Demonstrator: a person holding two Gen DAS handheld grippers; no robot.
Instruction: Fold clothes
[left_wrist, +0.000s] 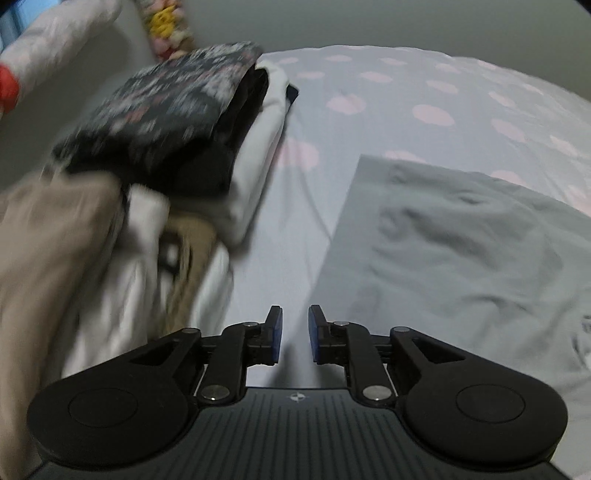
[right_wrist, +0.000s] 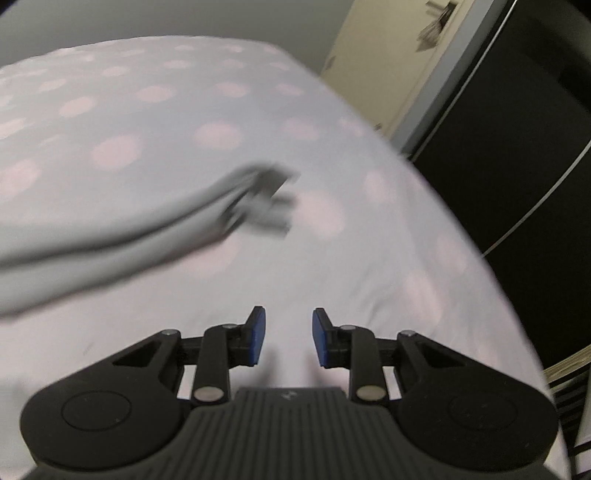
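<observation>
Grey garment (left_wrist: 461, 251) lies spread on the polka-dot bed sheet (left_wrist: 388, 92), its straight left edge ahead of our left claw (left_wrist: 295, 334), whose pads stand slightly apart with nothing between them. Our right claw (right_wrist: 288, 338) hangs likewise parted and empty over the sheet, with the blurred far end of the cloth (right_wrist: 255, 199) up ahead of it. A stack of folded clothes (left_wrist: 192, 122) sits to the left. We judge the risk to be pinching the sheet along with the fabric, or catching one layer only, leaving a skewed fold.
</observation>
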